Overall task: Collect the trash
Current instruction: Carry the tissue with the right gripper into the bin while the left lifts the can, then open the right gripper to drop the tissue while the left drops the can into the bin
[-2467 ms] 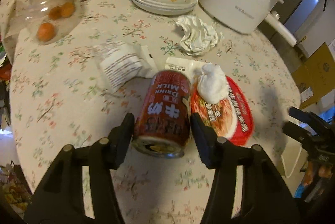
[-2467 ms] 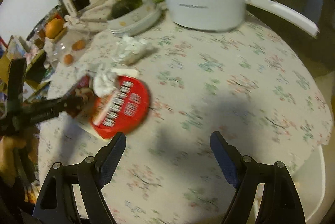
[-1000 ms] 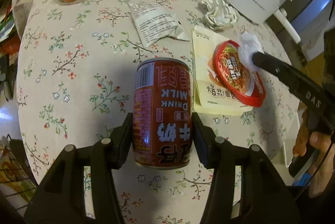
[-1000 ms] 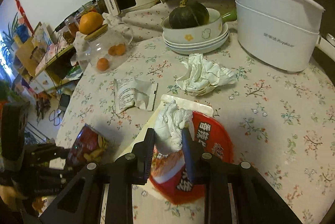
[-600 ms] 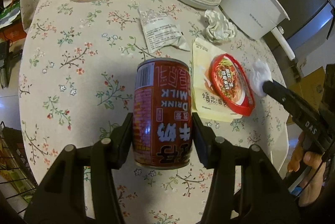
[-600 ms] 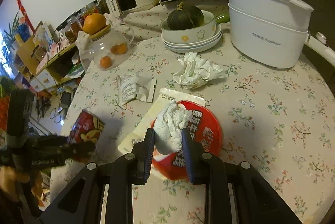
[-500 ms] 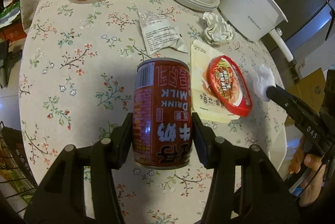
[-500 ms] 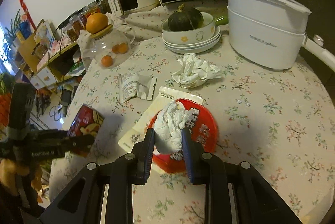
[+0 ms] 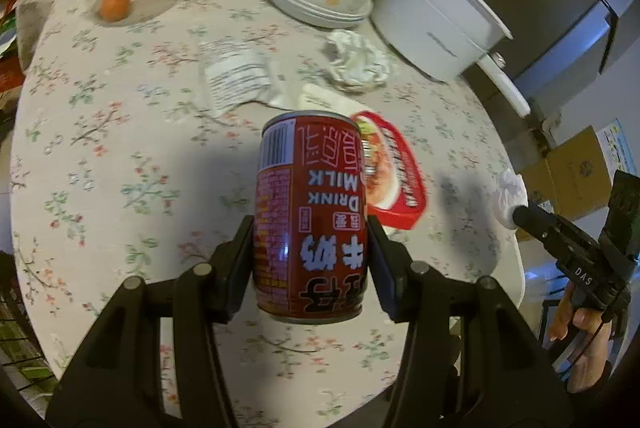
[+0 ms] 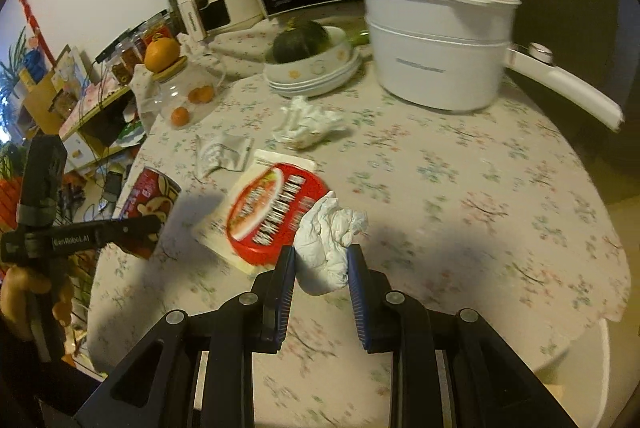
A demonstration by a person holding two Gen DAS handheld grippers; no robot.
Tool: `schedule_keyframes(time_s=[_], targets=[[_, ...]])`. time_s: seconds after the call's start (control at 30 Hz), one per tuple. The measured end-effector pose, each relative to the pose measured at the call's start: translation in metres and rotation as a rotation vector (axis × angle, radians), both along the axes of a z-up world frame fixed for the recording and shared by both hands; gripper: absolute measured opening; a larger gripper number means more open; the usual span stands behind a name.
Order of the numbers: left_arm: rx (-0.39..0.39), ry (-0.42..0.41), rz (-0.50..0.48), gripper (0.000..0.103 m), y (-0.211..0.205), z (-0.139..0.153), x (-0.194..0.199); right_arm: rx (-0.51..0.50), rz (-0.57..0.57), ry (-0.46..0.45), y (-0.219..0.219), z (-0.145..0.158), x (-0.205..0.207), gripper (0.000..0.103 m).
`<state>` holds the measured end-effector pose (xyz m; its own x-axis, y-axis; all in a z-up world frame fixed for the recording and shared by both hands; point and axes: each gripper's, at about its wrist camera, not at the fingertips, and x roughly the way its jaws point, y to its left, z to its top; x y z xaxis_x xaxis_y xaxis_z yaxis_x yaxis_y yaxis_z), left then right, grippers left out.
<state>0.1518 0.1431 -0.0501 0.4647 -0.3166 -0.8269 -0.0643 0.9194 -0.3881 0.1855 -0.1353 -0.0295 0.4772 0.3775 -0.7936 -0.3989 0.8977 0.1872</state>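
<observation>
Red metal milk drink can (image 9: 310, 216) sits clamped in the left gripper (image 9: 310, 248); the right gripper (image 10: 322, 264) pinches a crumpled white tissue wad (image 10: 328, 244) above the floral-clothed round table (image 10: 460, 188).

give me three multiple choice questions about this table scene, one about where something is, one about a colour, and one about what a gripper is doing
1. Where does the dark green squash sit?
A. In the top bowl of the stacked white dishes
B. Inside the white pot
C. On the red lid

2. What colour is the can in the left gripper?
A. Blue
B. Red
C. Silver all over

3. What is the right gripper doing?
A. Open over bare cloth
B. Shut on a crumpled white tissue
C. Shut on the pot handle

Answers:
1. A: the squash rests in the bowl on the stacked white dishes, beside the white pot.
2. B: the can's label is red with white lettering.
3. B: both fingers press the crumpled white tissue, held above the table near the red lid.
</observation>
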Motion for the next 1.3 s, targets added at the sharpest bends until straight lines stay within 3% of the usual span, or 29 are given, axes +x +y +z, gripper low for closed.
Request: schedule_keyframes(time_s=[0.53,0.87,1.13,1.23,1.3], targets=[[-0.021,-0.040,-0.152,0.054,-0.077,0.013,0.005,-0.059,-0.210,0.105,-0.140,-0.007,-0.035,0.027],[-0.027,-0.053,-0.238,0.054,-0.125,0.018,0.002,-0.084,-0.342,0.237,-0.227,-0.043,-0.059,0.027],[-0.028,-0.058,-0.322,0.054,-0.170,0.021,-0.001,-0.058,-0.414,0.311,-0.268,-0.064,-0.073,0.028],[-0.030,-0.056,-0.367,0.054,-0.191,0.021,-0.003,-0.047,-0.435,0.331,-0.278,-0.069,-0.077,0.031],[-0.038,-0.052,-0.401,0.054,-0.207,0.021,-0.004,-0.027,-0.451,0.354,-0.284,-0.071,-0.078,0.040]])
